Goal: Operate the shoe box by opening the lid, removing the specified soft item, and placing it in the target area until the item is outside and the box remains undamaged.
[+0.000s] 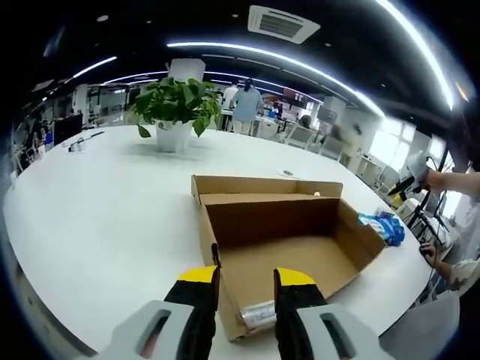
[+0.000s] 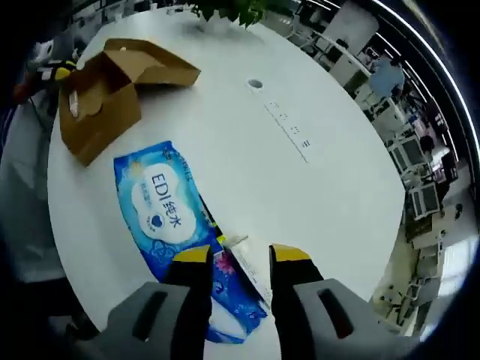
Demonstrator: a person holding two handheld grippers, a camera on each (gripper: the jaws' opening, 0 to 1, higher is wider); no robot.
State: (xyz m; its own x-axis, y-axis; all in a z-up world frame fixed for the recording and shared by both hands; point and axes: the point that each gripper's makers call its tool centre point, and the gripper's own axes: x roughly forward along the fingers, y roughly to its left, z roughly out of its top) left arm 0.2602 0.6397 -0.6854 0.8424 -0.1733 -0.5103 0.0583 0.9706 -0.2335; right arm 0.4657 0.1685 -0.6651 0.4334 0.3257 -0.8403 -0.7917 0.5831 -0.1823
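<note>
Now we see the wipes pack (image 2: 161,206) out on the table (image 2: 300,187) | long axis runs away from our right gripper (image 2: 238,259) (jaws apart, astride its near end) | left gripper (image 1: 247,281) parted at the open shoe box (image 1: 285,240)

Open shoe box (image 1: 292,247), plant (image 1: 174,109) beyond

One open brown cardboard shoe box (image 1: 285,247), one blue plastic pack of wet wipes (image 2: 169,217) at its three o'clock, and one leafy green plant in a white pot (image 1: 175,112) at eleven o'clock.
</note>
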